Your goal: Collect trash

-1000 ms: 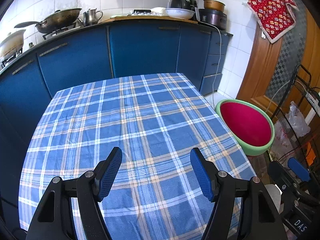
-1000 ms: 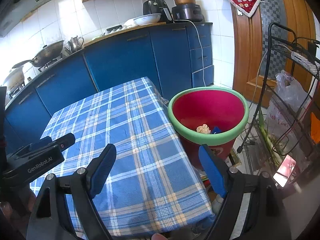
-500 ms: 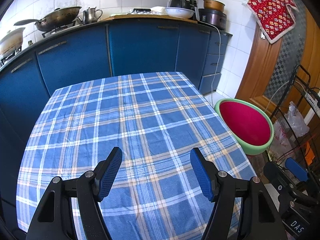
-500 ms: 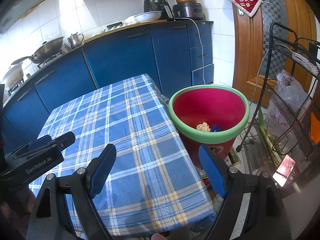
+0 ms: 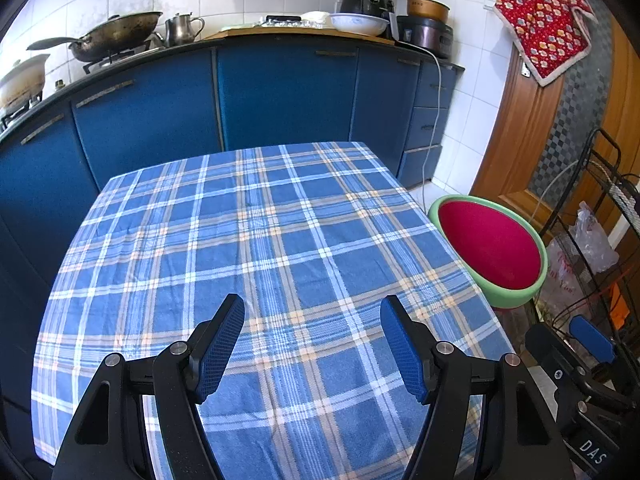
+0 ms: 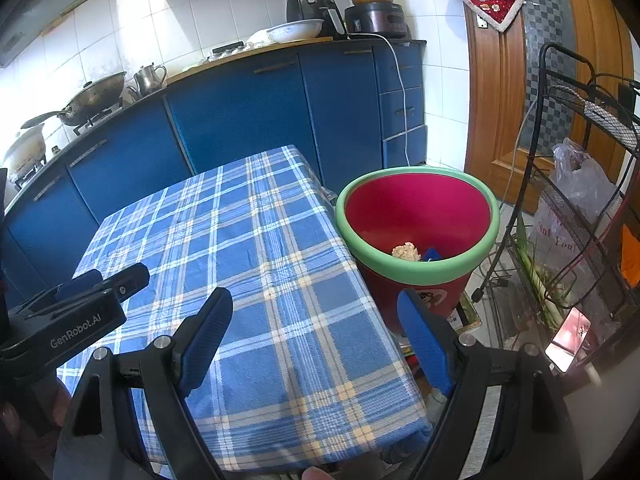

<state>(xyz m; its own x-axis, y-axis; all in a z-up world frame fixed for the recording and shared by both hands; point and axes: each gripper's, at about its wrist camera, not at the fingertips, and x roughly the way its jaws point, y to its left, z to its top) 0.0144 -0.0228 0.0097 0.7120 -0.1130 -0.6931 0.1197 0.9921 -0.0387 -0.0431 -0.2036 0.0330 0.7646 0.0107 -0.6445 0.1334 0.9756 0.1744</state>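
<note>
A red bin with a green rim (image 6: 418,216) stands on the floor by the table's right side; it also shows in the left wrist view (image 5: 490,246). Inside it lie a crumpled pale wad (image 6: 406,251) and a blue piece (image 6: 432,255). The table carries a blue plaid cloth (image 5: 256,248) with no loose items on it. My left gripper (image 5: 312,344) is open and empty above the cloth's near part. My right gripper (image 6: 318,336) is open and empty over the table's near right corner, short of the bin.
Blue kitchen cabinets (image 5: 280,96) run behind the table, with a wok (image 5: 116,36), kettle and appliances on the counter. A black wire rack (image 6: 580,200) with bags stands right of the bin. A wooden door (image 6: 496,92) is behind it.
Both grippers have drawn back and up slightly, so the table looks a little farther away. Both stay open and empty.
</note>
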